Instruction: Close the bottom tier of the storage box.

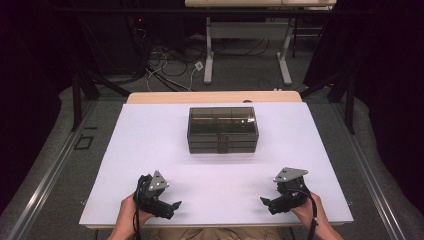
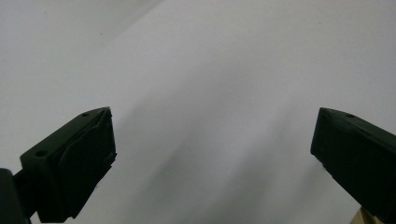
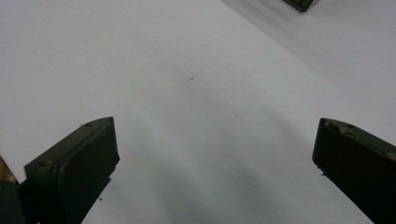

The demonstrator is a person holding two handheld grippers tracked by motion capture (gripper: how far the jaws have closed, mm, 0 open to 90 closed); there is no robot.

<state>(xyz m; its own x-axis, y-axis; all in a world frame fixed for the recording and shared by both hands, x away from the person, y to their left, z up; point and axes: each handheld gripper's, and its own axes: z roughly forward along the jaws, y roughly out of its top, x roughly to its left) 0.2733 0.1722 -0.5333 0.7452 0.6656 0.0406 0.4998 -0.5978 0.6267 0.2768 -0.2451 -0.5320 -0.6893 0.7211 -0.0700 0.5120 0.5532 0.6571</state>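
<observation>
A dark, see-through box (image 1: pixel 222 129) with a compartmented lid and shallow drawers stands closed at the middle of the white table top (image 1: pixel 150 150). My left gripper (image 1: pixel 175 206) rests low near the front left edge, held by a hand, pointing inward. Its jaws stand wide apart over bare white surface (image 2: pixel 210 140) with nothing between them. My right gripper (image 1: pixel 265 202) sits near the front right edge, also pointing inward, jaws wide apart and empty (image 3: pixel 215 154). A corner of the box (image 3: pixel 299 3) peeks in at the top of the right gripper view.
The white top lies on a wooden table whose far edge (image 1: pixel 215 96) shows behind the box. Beyond it are the white legs of a desk (image 1: pixel 209 55) and loose cables (image 1: pixel 170 65) on the floor. Dark curtains close off both sides.
</observation>
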